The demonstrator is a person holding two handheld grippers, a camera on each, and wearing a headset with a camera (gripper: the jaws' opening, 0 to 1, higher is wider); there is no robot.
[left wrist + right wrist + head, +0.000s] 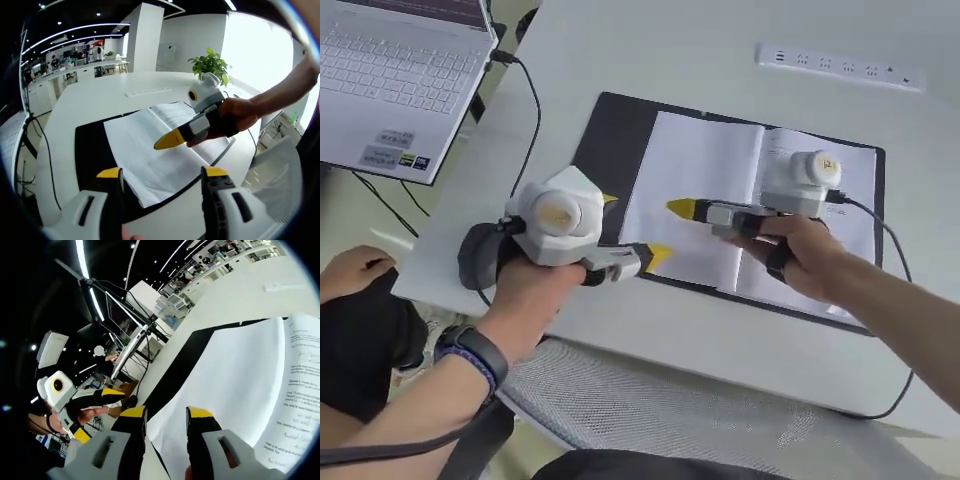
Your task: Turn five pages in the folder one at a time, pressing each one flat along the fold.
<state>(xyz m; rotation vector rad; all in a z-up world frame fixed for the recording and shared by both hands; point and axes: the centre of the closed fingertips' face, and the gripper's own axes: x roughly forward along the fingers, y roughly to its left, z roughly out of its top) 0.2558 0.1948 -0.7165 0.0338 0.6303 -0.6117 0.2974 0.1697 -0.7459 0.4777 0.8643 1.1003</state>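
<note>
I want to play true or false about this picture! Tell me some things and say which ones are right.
1. The folder lies open on the table. True.
2. The right gripper is over a white page. True.
3. The laptop sits on top of the folder. False: the laptop is off to one side, apart from the folder.
4. The left gripper is squeezing a page. False: its jaws stand open at the folder's near edge, holding nothing.
5. A white power strip lies beyond the folder. True.

Head view overhead, all views share folder (610, 150)
</note>
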